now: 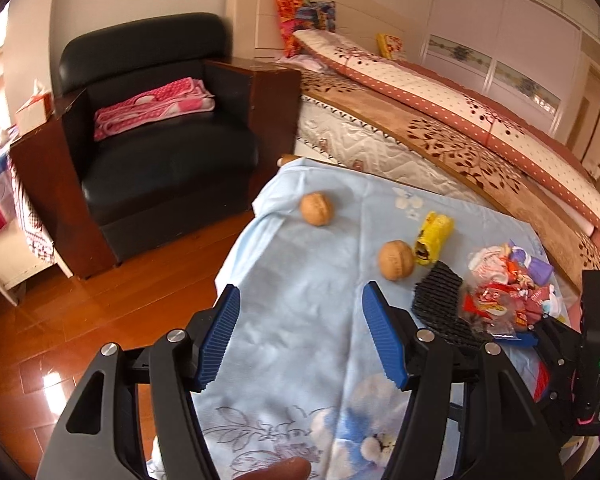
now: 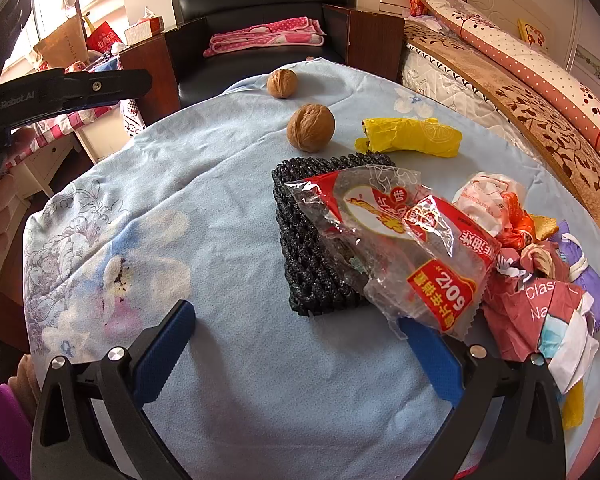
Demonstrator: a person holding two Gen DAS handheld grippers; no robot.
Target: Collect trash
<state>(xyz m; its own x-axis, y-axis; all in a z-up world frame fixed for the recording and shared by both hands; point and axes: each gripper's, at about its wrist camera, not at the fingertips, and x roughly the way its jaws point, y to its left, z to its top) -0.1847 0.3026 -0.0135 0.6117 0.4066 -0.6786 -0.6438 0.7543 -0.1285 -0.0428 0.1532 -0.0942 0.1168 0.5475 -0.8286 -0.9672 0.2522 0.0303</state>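
Two spread, empty grippers, left gripper (image 1: 300,336) and right gripper (image 2: 296,352); wooden floor (image 1: 100,312) only in left view.

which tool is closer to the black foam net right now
Right. The right tool sits open just in front of the black foam net; the left tool is also open but off to the net's left, over bare cloth.

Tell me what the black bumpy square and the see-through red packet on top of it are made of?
The black bumpy square looks like soft foam netting: matte, with a woven mesh of raised strands. The see-through red packet looks like thin plastic film: glossy, crinkled, clear in places, with a zigzag-cut edge. Neither set of tongs is touching them, so how soft they feel is only a guess.
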